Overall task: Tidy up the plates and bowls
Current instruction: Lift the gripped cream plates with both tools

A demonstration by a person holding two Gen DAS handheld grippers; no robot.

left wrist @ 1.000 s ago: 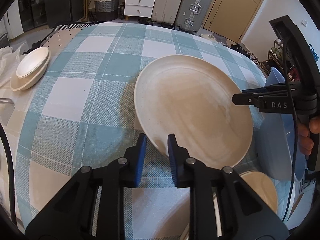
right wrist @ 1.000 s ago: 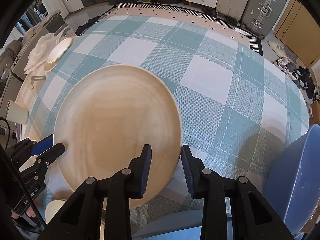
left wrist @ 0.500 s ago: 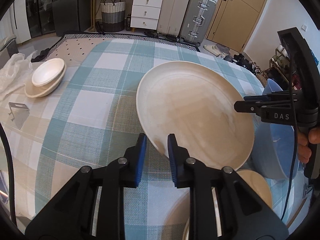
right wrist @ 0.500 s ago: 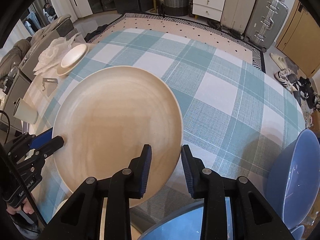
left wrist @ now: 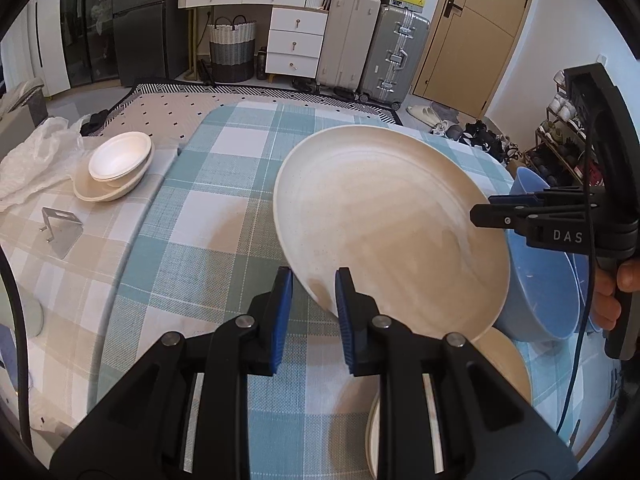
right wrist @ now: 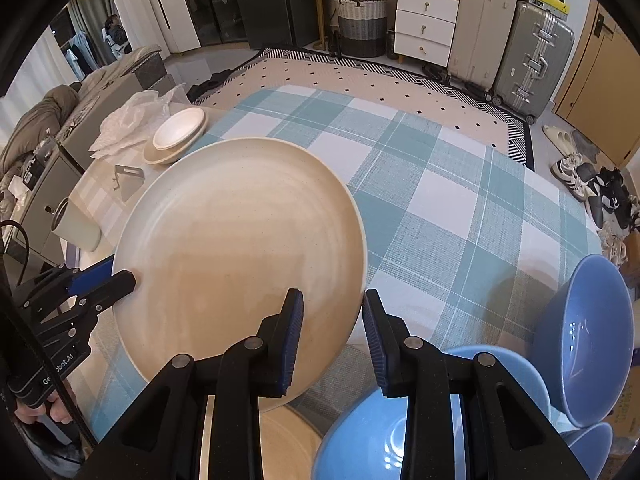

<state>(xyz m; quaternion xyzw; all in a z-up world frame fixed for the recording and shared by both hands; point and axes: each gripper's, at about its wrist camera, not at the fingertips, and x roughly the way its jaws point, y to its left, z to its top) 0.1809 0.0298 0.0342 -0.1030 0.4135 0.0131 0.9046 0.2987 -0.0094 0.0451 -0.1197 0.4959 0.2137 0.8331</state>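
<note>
Checked teal-and-white cloth covers the table, with drawers and suitcases along the far wall. Both grippers are clamped on 1 large cream plate: the left gripper grips the rim nearest its own camera, and the right gripper grips the rim on the opposite side, appearing ahead and to the right of the left tool. Compared with 1 second ago, the plate has risen off the cloth and more of the room beyond the table has come into view; neither grip has changed. The plate is now airborne, tilted, and carried between the 2 tools. Below and just right of the left gripper lies another cream plate; blue bowls stand to the right of the right gripper. Stacked small white bowls sit well ahead and to the left. Judgement: the lift phase is complete and transfer to a stacking location comes next; uneven motion of the 2 hands risks twisting the plate out of 1 clamp.
</note>
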